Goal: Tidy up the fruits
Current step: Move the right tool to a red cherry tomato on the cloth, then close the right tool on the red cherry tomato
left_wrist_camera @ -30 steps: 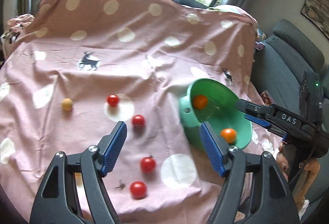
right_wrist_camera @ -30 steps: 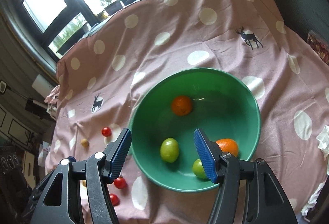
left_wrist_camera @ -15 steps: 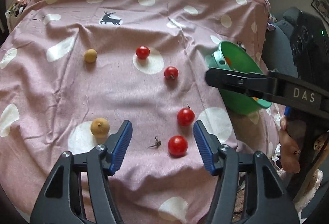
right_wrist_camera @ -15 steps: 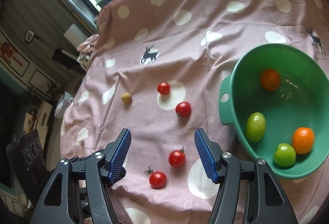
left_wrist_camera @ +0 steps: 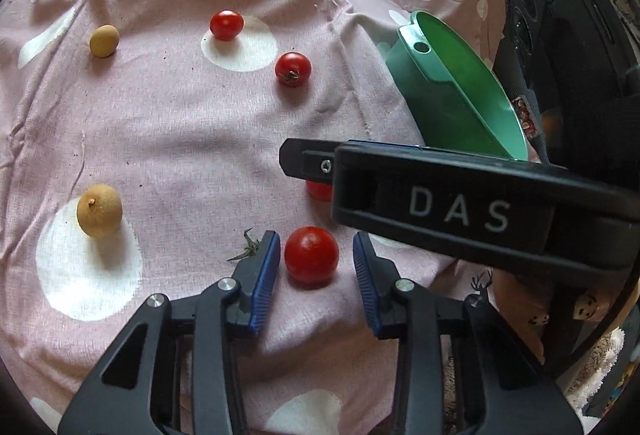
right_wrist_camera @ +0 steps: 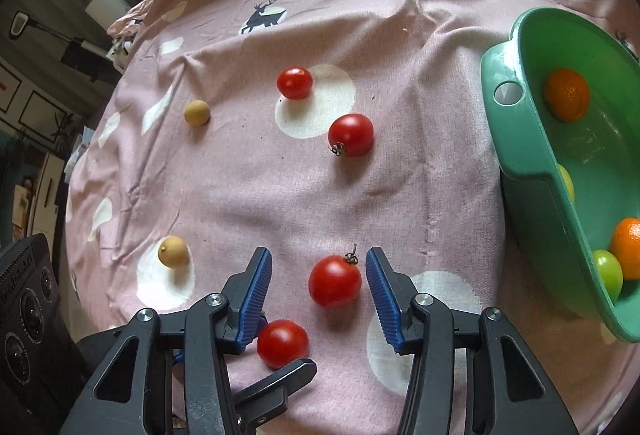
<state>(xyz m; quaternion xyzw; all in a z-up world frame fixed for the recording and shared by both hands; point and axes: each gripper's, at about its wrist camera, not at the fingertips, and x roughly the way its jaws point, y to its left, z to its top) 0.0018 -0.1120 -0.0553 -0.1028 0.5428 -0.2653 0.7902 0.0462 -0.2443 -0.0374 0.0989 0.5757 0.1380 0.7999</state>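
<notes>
1. Our left hand-held gripper [left_wrist_camera: 314, 267] has just been closing its jaws; they stand a little apart around a stemless tomato [left_wrist_camera: 311, 255], with a gap on each side, so nothing is gripped.
2. Our right hand-held gripper [right_wrist_camera: 318, 285] has also just been closing. A stemmed tomato [right_wrist_camera: 335, 281] lies between its blue pads, untouched, with its stem pointing up and away from us.
3. The tomatoes are round, with no clear long axis. A farther tomato [right_wrist_camera: 351, 135] lies with its stem end turned to the lower left.
4. Another tomato [right_wrist_camera: 295, 83] and two tan fruits [right_wrist_camera: 173, 251] [right_wrist_camera: 197, 112] lie scattered on a pink spotted cloth [right_wrist_camera: 280, 195] with deer prints.
5. The green bowl [right_wrist_camera: 532, 139] at the right holds two oranges [right_wrist_camera: 566, 95] and green fruit [right_wrist_camera: 608, 271].
6. Beyond the cloth, at upper left, we see a dim wall.
</notes>
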